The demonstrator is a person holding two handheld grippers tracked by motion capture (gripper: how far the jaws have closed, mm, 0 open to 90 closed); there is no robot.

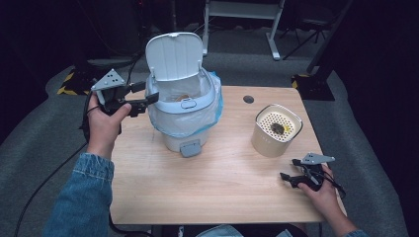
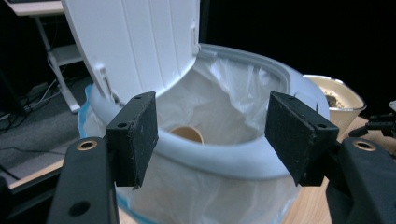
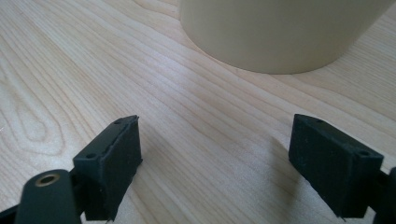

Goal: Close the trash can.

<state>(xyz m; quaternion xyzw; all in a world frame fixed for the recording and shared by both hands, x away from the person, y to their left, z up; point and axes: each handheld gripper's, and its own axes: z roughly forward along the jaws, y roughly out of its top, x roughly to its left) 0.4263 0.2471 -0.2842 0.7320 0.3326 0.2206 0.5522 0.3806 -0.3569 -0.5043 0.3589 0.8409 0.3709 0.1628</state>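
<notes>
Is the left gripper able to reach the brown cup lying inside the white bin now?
Probably yes. The white plastic bin has its lid raised, and the left gripper, jaws open and empty, hangs beside the rim, so the brown cup lies unobstructed.

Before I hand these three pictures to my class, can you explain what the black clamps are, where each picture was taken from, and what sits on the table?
A person holds a two-jaw tool in each hand. The high view looks down on the wooden table. The left hand-held gripper is raised beside a small white waste bin with its lid up and a plastic liner inside. The right hand-held gripper rests low near a cream container with a perforated top. The other two pictures come from cameras riding on each tool, looking along its black jaws. Both tools are open and hold nothing.
</notes>
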